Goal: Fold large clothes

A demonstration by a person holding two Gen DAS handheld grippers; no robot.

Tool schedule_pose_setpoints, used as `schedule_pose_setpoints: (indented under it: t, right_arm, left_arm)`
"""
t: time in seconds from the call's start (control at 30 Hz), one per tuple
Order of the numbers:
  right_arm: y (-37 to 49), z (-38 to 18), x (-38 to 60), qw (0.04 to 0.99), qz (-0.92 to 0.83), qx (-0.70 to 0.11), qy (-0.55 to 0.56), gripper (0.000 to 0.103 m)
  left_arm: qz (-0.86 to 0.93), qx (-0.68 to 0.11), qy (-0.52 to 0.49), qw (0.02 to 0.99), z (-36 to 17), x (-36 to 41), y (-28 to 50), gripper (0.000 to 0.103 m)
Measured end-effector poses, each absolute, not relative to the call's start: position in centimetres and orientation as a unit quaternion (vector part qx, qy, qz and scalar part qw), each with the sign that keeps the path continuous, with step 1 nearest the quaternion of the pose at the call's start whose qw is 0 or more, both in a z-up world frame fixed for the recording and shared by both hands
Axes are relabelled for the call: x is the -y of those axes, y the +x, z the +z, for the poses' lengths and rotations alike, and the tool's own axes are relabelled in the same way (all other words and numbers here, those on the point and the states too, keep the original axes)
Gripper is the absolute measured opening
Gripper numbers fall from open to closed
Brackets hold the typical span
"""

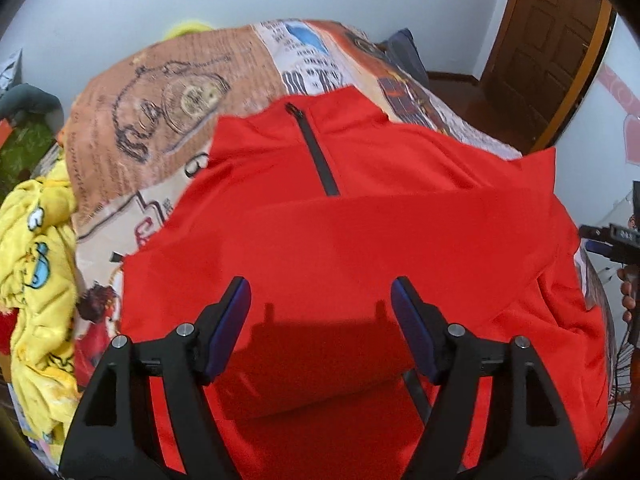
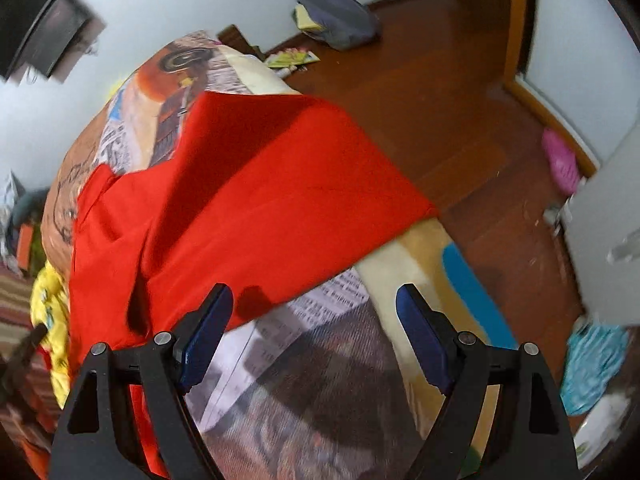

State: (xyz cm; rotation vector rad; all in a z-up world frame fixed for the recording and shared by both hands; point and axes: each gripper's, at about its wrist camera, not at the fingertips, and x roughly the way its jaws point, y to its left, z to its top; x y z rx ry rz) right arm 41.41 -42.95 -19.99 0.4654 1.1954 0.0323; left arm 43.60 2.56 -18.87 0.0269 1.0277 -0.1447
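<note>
Lying flat beneath spread-jawed left gripper (image 1: 320,304): red zip-neck pullover (image 1: 360,232), sleeve folded across; right gripper (image 2: 314,312) likewise agape, empty.

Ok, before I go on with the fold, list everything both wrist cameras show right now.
red zip-neck top: one, red with a dark zipper, spread over the bed, one sleeve out toward the bed's edge
printed bedcover: one, brown and cream with newspaper-style prints, under the top
yellow cartoon blanket: one, yellow, bunched on the bed's left side
grey bag: one, grey, on the wooden floor by the wall
pink bag: one, pink, on the floor near the doorway
teal cloth: one, teal, on the floor at lower right
wooden door: one, brown, far right corner
left gripper: one, black with blue pads, open above the top
right gripper: one, same colours, open over the bedcover beside the sleeve
</note>
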Motion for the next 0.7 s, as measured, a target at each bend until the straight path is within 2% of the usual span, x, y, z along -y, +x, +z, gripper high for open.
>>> schedule_pose_setpoints:
  t: [0.3,0.4,0.5,0.57,0.63,0.7]
  right_arm:
    - [44.3,-22.0,43.1,0.801,0.019,-0.528,0.280,0.084]
    - [45.0,-22.2,43.6,0.801,0.001,-0.523,0.291,0.078]
    - [45.6,-21.6,43.7,0.810,-0.018,-0.512,0.285,0.050]
    - [45.7,-20.8,43.5,0.816,-0.017,-0.507,0.278,0.020]
    - [45.6,-19.8,43.1,0.827,-0.024,-0.499,0.256,0.011]
    - [44.9,-18.1,42.3,0.847,-0.028,-0.482,0.220,0.010]
  left_arm:
    - [-0.047,-0.505,-0.021,0.861,-20.3,-4.1,44.1,0.072]
    - [-0.038,-0.509,-0.029,0.860,-20.8,-4.8,44.1,0.072]
    - [-0.035,-0.511,-0.030,0.858,-21.0,-5.0,43.9,0.072]
    - [-0.034,-0.511,-0.030,0.858,-21.0,-5.1,43.7,0.072]
    - [-0.035,-0.510,-0.029,0.859,-20.9,-5.1,43.4,0.072]
    - [-0.035,-0.507,-0.029,0.861,-20.6,-5.2,43.2,0.072]
